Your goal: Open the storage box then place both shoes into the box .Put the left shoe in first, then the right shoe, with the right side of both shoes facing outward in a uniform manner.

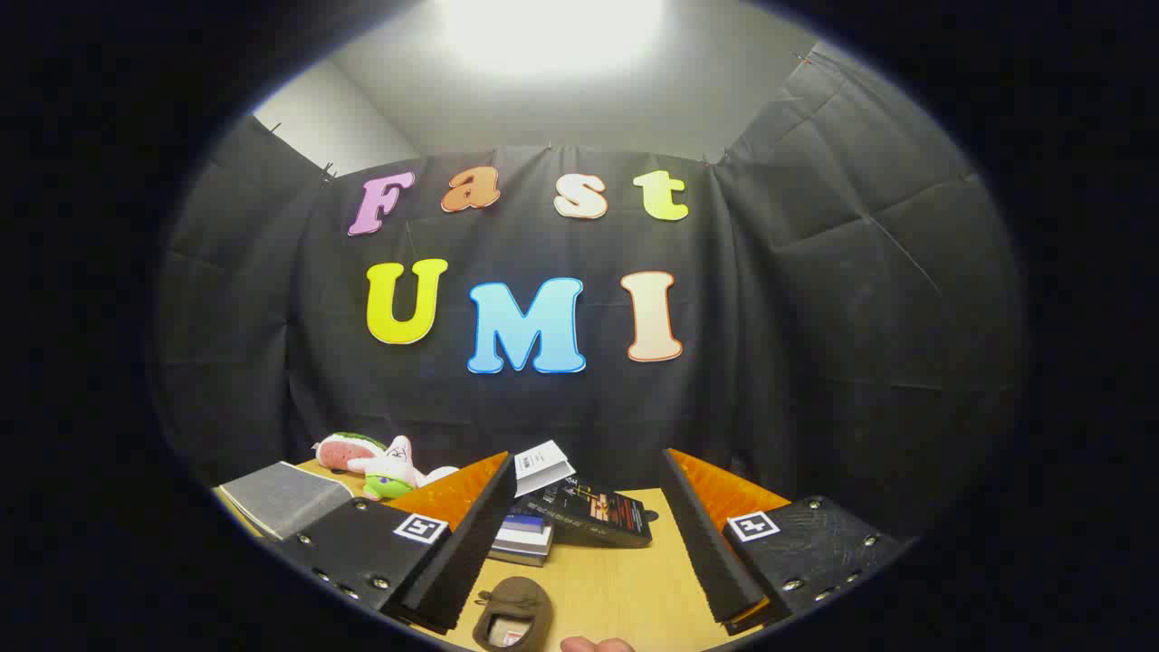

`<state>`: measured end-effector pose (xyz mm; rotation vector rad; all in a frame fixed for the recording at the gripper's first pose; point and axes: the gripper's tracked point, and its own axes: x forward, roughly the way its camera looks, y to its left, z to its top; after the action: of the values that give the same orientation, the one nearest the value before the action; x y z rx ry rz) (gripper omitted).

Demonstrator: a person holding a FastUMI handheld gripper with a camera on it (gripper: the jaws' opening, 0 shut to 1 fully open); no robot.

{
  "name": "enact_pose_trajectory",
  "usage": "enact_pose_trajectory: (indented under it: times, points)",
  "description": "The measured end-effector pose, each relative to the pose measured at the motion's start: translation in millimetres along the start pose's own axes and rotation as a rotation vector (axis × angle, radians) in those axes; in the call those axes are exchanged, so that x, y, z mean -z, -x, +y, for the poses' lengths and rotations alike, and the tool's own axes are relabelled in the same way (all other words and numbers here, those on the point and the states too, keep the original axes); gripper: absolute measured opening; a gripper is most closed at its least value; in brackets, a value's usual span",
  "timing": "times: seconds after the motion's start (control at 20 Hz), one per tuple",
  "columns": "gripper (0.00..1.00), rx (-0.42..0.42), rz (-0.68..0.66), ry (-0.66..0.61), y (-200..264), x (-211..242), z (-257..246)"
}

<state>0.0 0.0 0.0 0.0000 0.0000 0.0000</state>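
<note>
Booth hung with creased black cloth walls, pinned along the top edge. Above, plain white wall and ceiling, washed by a bright overhead light glow. Below, a light wooden tabletop, smooth and pale tan, meeting the cloth at the back.

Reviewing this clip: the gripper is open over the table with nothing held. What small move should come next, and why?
Probably tip the gripper downward and look for the storage box. Its fingers stand open and apart, gripping nothing, aimed mostly at the booth's cloth wall. A brown shoe lies on the wooden table between the fingers, near their bases, but the task starts with opening the box, and I cannot pick one out with certainty here.
</note>
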Motion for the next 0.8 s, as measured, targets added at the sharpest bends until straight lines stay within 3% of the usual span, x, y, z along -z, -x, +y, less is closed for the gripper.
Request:
enact_pose_trajectory:
  times: [0.35, 0.7, 0.8]
  points:
    - [0.97, -0.050, 0.015, 0.012, -13.7, -0.9, 22.9]
    - [0.97, -0.021, 0.034, -0.041, -34.7, 7.2, 15.9]
    - [0.97, -0.046, 0.019, -0.053, -37.7, 3.9, 27.2]
